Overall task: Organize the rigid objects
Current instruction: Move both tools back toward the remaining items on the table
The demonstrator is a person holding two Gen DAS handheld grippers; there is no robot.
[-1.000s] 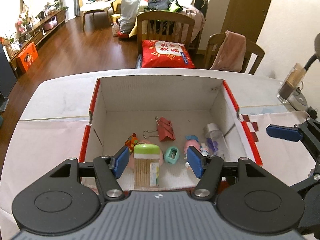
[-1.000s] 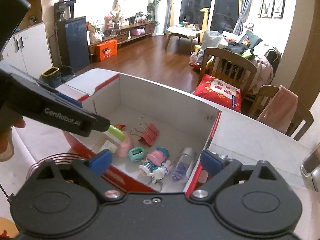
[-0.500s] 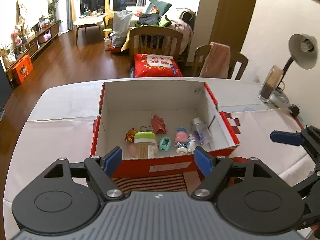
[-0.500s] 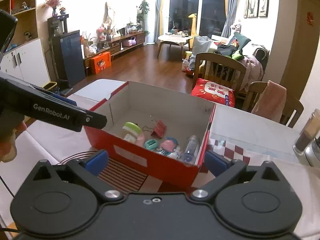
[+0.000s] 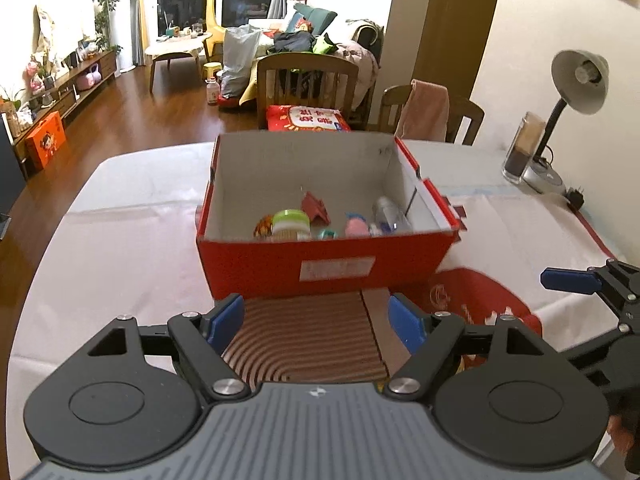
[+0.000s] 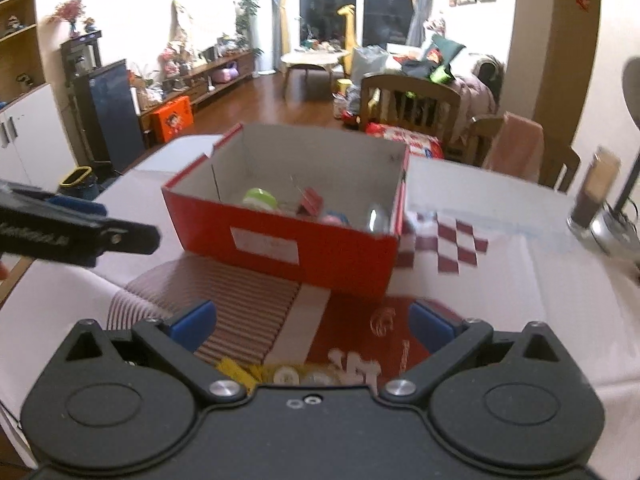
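Red box ahead of both jaws
The red box (image 5: 326, 268), white inside, holds small items; left gripper (image 5: 316, 322) and right gripper (image 6: 312, 326) jaws spread, empty.

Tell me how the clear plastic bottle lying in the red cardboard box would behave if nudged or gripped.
The clear plastic bottle lies on its side, so a nudge would probably roll it, though the red cardboard box wall beside it should stop it. It looks empty, so likely light. Its smooth round body may slip between pads.

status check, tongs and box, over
Left tongs open, empty. Right tongs open, empty. Red box on table, toothpick jar and binder clip inside. Nothing blocking.
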